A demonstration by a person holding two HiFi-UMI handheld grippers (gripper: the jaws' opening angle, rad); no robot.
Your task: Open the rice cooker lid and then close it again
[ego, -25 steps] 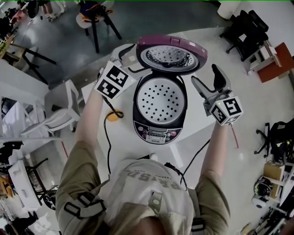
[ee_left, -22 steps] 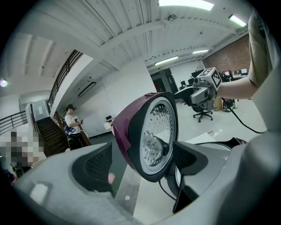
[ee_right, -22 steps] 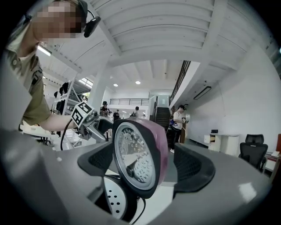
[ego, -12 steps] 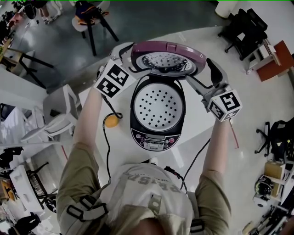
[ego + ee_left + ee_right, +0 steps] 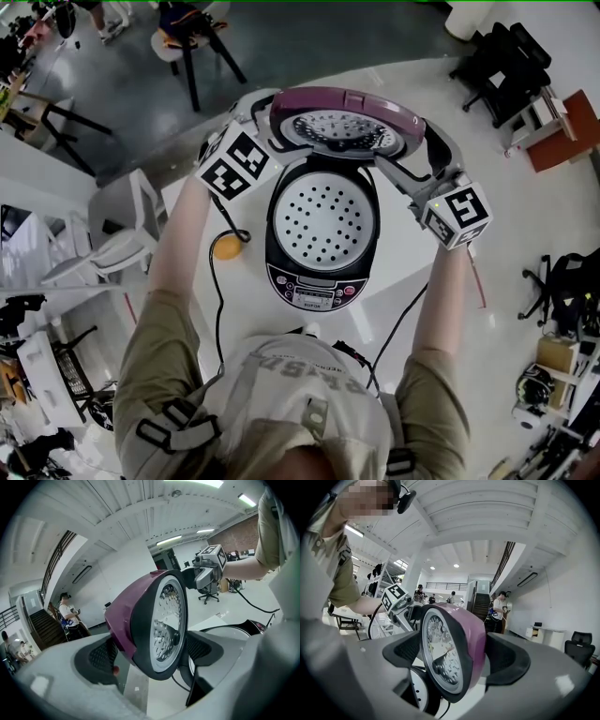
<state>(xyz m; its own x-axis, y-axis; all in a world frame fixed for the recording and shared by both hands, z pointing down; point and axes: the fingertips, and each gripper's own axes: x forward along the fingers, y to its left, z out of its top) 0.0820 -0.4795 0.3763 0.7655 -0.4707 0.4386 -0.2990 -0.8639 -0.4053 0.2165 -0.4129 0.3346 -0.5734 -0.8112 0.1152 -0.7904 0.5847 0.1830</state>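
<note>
The rice cooker [image 5: 322, 234] stands on the white table with its purple lid [image 5: 347, 117] raised at the back and a perforated white tray showing in the pot. My left gripper [image 5: 262, 117] is at the lid's left edge. In the left gripper view the lid [image 5: 154, 625] stands on edge between the wide pads [image 5: 101, 656], and those jaws have just been opening. My right gripper [image 5: 412, 155] is at the lid's right edge. Its pads [image 5: 506, 660] also straddle the lid [image 5: 454, 644], wide apart. I see neither gripper pressing on the lid.
A small orange object [image 5: 227, 247] and a black cable [image 5: 217, 291] lie on the table [image 5: 394, 281] left of the cooker. A thin red stick [image 5: 478, 281] lies at the right. Chairs and stools stand on the floor beyond the table, and people stand far off.
My right gripper has moved left from open air beside the cooker to the lid's right edge, which now stands between its jaws. The left gripper has shifted slightly at the lid's left edge.
</note>
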